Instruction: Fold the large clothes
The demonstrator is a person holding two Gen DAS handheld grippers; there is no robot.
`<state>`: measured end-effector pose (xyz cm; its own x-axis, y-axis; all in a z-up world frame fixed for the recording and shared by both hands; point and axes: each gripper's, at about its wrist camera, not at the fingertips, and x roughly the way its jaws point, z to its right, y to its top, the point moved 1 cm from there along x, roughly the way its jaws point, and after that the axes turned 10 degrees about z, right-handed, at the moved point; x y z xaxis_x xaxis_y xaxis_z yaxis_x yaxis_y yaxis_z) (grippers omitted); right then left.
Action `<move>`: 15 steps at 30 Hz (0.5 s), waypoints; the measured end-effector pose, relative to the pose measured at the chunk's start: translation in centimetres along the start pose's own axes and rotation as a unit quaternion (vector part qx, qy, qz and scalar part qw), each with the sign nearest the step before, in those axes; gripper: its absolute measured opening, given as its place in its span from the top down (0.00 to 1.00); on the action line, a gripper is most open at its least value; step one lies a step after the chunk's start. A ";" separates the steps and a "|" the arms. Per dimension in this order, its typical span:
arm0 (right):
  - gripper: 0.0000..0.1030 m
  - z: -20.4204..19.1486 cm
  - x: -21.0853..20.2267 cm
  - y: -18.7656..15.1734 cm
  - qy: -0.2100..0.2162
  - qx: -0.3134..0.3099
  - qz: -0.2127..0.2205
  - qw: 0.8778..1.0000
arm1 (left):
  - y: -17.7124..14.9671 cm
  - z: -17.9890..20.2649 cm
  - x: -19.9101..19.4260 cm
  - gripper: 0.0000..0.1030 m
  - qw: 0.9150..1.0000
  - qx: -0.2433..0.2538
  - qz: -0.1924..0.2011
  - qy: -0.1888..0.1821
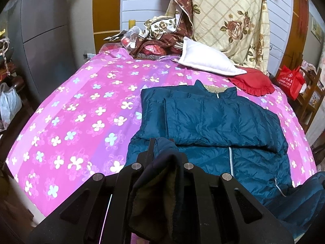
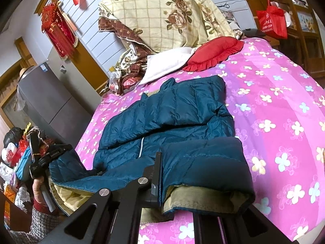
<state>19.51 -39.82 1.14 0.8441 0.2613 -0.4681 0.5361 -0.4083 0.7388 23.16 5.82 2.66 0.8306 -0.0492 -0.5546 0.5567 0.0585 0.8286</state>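
Observation:
A teal quilted jacket [image 1: 215, 120] lies on the pink flowered bed [image 1: 81, 109], collar toward the headboard, both sleeves folded across its front. My left gripper [image 1: 162, 142] is shut on the jacket's bottom hem at its left corner, lifted off the bed, olive lining showing. In the right wrist view the jacket [image 2: 162, 113] lies ahead. My right gripper [image 2: 162, 158] is shut on the hem's right corner, which is raised and curled over, hiding the right finger. The left gripper [image 2: 50, 156] shows at the left, holding the other corner.
A white pillow [image 1: 205, 59], a red frilled cushion [image 1: 251, 81] and a heap of flowered quilts [image 1: 229, 20] sit at the bed's head. A grey fridge [image 2: 46, 99] stands left of the bed. A red bag [image 2: 272, 20] hangs on wooden furniture at the right.

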 end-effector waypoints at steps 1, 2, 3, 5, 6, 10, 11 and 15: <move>0.93 0.0 0.1 0.1 -0.001 -0.001 0.000 1.000 | 0.0 0.0 0.0 0.91 1.000 0.001 0.000 0.001; 0.93 -0.1 0.2 0.2 -0.002 -0.001 0.001 1.000 | 0.1 0.0 0.1 0.91 1.000 0.003 0.001 0.001; 0.93 -0.1 0.3 0.3 -0.003 -0.002 0.001 1.000 | 0.3 0.0 0.3 0.91 1.000 0.005 0.000 0.001; 0.93 -0.2 0.6 0.5 -0.005 -0.003 0.000 1.000 | 0.6 0.0 0.7 0.91 1.000 0.008 -0.001 -0.001; 0.93 -0.2 0.7 0.7 -0.007 -0.005 0.000 1.000 | 0.7 0.1 0.9 0.91 1.000 0.009 -0.002 -0.002; 0.93 -0.4 1.1 1.0 -0.011 -0.008 -0.001 1.000 | 1.1 0.3 1.3 0.91 1.000 0.013 0.000 -0.005; 0.93 -0.4 1.2 1.1 -0.013 -0.008 -0.001 1.000 | 1.1 0.4 1.3 0.91 1.000 0.014 0.000 -0.006; 0.93 -0.4 1.7 1.4 -0.017 -0.010 -0.002 1.000 | 1.4 0.6 1.9 0.91 1.000 0.020 -0.001 -0.007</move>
<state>21.70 -39.60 1.61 0.8423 0.2328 -0.4862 0.5388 -0.3904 0.7465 25.54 5.17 2.77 0.8292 -0.0632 -0.5554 0.5574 0.0182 0.8301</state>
